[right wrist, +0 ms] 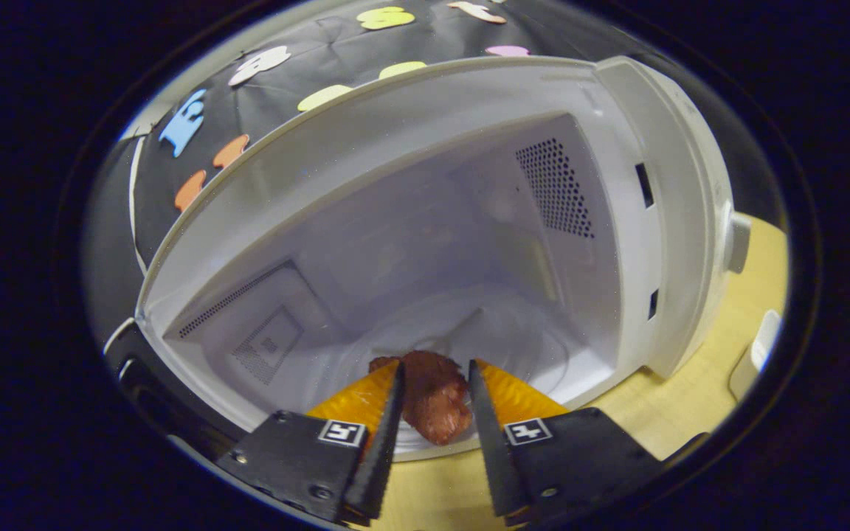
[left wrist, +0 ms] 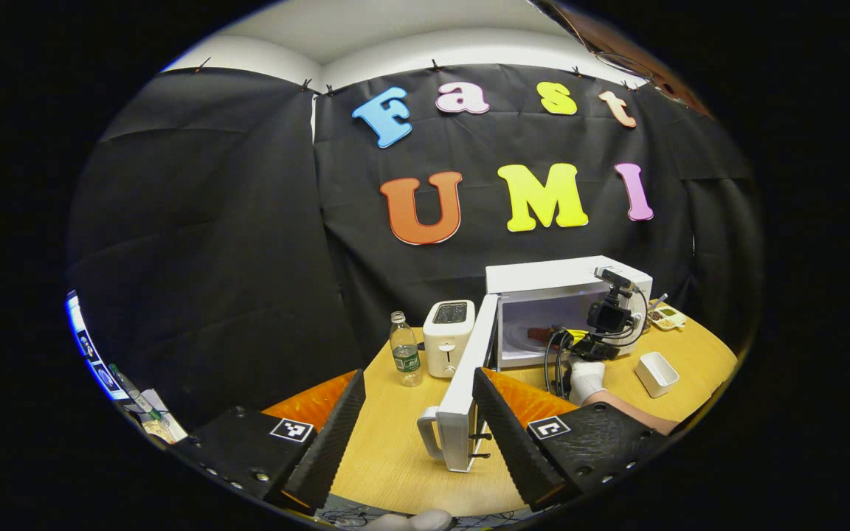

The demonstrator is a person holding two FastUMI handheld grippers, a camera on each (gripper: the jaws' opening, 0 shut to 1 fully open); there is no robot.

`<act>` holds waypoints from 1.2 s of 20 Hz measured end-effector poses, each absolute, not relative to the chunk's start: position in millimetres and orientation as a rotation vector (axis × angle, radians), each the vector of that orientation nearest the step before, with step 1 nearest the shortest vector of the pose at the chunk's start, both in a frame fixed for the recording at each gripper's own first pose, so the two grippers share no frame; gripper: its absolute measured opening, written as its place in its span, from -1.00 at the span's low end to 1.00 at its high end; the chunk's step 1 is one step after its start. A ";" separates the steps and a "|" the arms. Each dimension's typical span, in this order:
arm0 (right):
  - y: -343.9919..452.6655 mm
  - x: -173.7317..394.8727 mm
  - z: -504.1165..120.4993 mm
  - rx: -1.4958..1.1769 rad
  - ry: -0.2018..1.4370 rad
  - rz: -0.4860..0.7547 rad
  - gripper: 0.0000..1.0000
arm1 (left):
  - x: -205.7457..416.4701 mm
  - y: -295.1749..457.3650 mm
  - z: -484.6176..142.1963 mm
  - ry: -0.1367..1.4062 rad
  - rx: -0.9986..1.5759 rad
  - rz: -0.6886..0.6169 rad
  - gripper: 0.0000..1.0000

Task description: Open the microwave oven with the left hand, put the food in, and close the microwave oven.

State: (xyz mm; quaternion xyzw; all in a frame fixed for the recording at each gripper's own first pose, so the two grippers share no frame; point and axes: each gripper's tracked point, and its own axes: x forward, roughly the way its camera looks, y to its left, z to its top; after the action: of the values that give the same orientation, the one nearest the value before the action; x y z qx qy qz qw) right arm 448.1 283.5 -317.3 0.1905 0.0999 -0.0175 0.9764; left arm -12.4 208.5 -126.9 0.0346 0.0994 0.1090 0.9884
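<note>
Right now the right gripper (right wrist: 434, 402) is reaching into the open microwave (right wrist: 469, 221), its fingers flanking the food (right wrist: 432, 394) — a brown, soft-looking lump lying on the turntable plate (right wrist: 528, 346); whether they are pressing it I cannot tell. It is probably light and squashy (best taken across its middle). The left gripper (left wrist: 419, 420) is hanging spread wide near the door (left wrist: 469, 369). A toaster (left wrist: 448, 335) and bottle (left wrist: 405, 359) are standing beside the door's swing — a white cup (left wrist: 656, 373) too.
</note>
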 end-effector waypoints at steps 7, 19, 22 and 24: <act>289.7 420.3 -284.0 0.264 0.179 0.030 0.80 | -11.0 208.3 -126.0 0.192 0.066 0.225 0.80; 224.7 216.0 -111.9 0.048 0.130 0.217 1.00 | -2.1 216.9 -84.9 0.093 0.010 0.194 0.80; 176.8 159.4 -75.6 -0.043 0.094 0.196 0.80 | -3.0 225.6 -86.1 0.086 -0.002 0.207 0.80; 147.7 130.7 -55.1 -0.084 0.072 0.164 1.00 | -2.7 230.0 -90.7 0.087 -0.017 0.209 0.80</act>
State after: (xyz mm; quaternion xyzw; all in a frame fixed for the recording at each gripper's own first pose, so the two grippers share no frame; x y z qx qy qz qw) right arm 130.7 147.7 -55.1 -0.0421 0.0357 0.0820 0.9951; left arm -2.7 230.0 -90.7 -0.0085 0.0436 0.1043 0.9935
